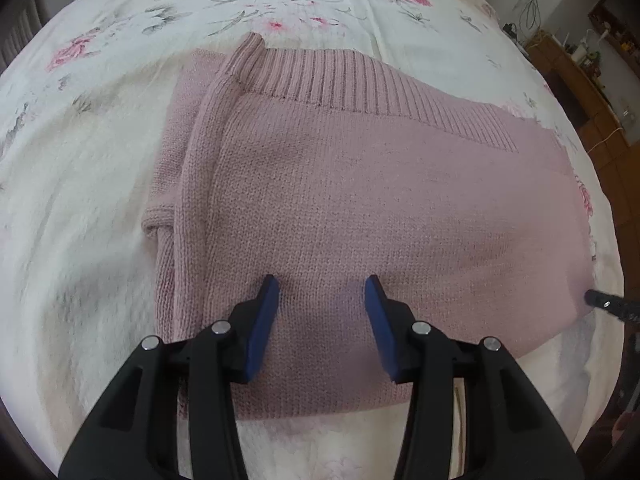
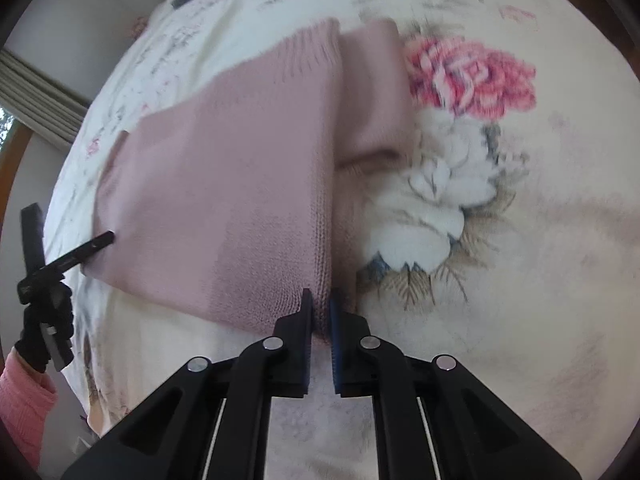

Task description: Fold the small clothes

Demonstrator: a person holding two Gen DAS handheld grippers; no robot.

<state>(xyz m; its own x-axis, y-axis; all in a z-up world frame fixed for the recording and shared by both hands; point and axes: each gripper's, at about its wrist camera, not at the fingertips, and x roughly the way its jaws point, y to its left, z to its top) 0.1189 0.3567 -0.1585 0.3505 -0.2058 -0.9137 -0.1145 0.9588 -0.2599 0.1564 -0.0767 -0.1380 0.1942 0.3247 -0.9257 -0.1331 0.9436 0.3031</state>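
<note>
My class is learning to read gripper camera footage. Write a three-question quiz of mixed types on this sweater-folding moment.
1. True or false: the left gripper is open above the pink sweater.
2. Multiple choice: the right gripper is A) open over bare bedspread, B) shut on the sweater's edge, C) out of view.
3. Fill in: the sweater lies on a ___-patterned bedspread.

Key: 1 true; 2 B; 3 floral.
</note>
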